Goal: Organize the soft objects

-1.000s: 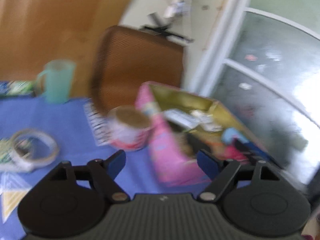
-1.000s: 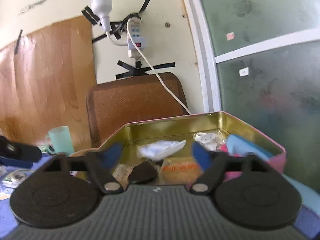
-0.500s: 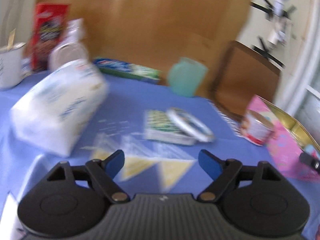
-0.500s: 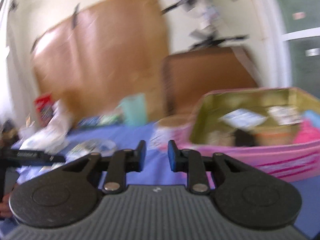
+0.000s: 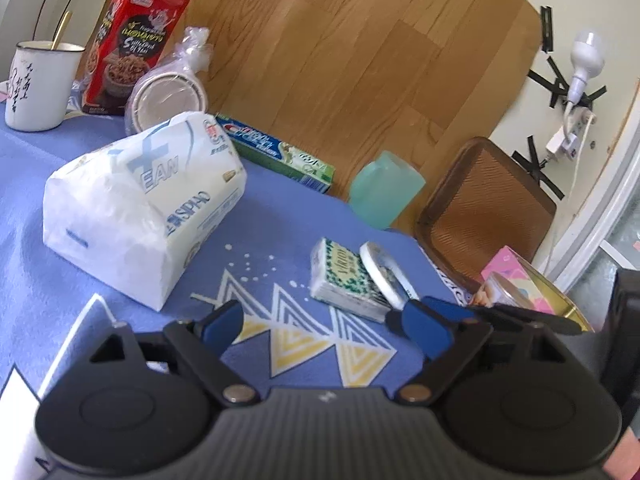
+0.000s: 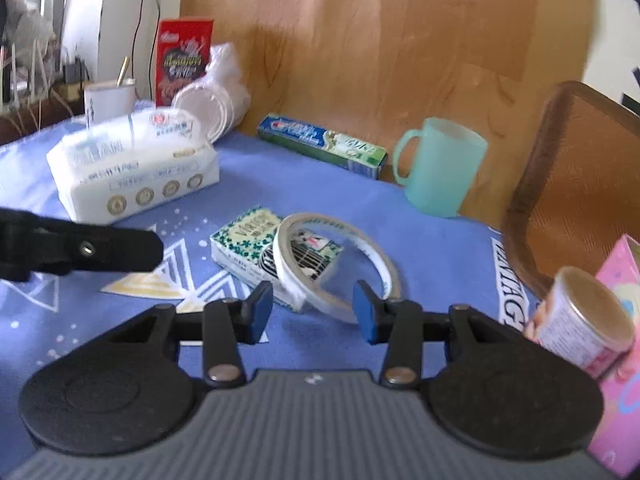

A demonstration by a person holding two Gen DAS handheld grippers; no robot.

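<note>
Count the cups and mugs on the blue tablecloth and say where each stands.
2. The white enamel mug stands at the far left, beside the red box. The teal cup stands at the back by the toothpaste box. Others may be hidden behind the tissue pack.

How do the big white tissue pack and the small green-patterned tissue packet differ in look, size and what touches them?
The big white tissue pack is far larger than the small green-patterned packet.
The big pack is white with blue print; the small packet has a green leafy pattern.
The tape roll leans on the small packet; the big pack stands apart from it.
Both lie on the blue tablecloth, ungripped.
</note>
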